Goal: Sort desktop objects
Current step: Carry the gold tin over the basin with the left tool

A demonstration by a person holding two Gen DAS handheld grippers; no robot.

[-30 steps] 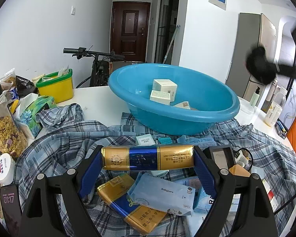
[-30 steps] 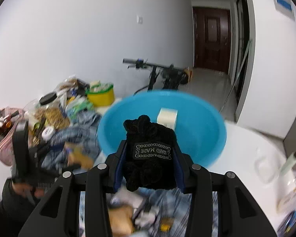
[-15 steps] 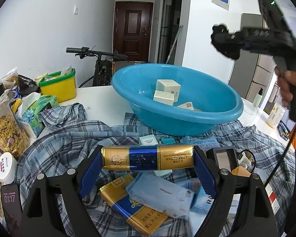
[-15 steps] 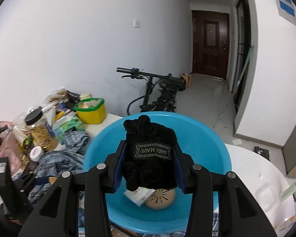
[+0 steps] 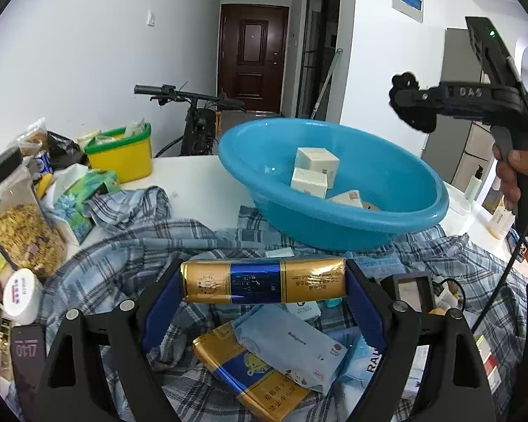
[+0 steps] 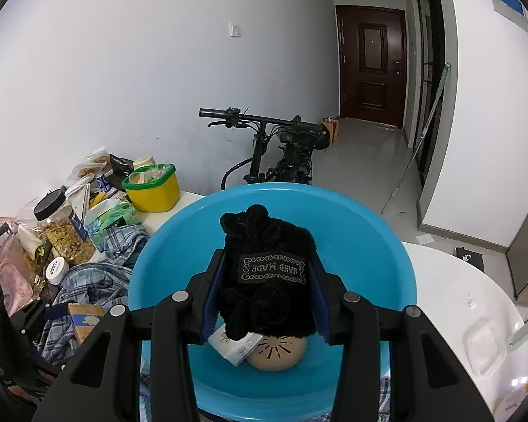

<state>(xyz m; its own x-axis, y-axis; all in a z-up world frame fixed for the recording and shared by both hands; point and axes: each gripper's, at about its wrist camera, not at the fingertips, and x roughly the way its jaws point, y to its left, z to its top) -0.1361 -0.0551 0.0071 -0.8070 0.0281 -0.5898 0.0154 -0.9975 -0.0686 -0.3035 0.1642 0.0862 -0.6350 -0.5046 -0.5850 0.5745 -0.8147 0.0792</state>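
Observation:
My left gripper (image 5: 264, 283) is shut on a gold and blue carton (image 5: 263, 280), held crosswise low over the plaid shirt (image 5: 123, 246), in front of the blue basin (image 5: 369, 232). My right gripper (image 6: 267, 281) is shut on a black knitted pouch (image 6: 269, 274) labelled HAND MADE, held above the blue basin (image 6: 158, 263). In the left wrist view the pouch (image 5: 410, 105) hangs above the basin's right rim. The basin holds white boxes (image 5: 315, 168), a tan round object (image 6: 276, 355) and a small packet (image 6: 234, 343).
A second gold carton (image 5: 253, 376) and a light blue packet (image 5: 292, 348) lie on the shirt under my left gripper. A yellow tub (image 5: 123, 154), a cereal jar (image 5: 17, 225) and a tissue pack (image 5: 88, 190) stand at the left. A bicycle (image 6: 281, 151) stands behind the table.
My right gripper has carried the black pouch leftward to above the basin and now holds nearly still. My left gripper has kept the carton in place.

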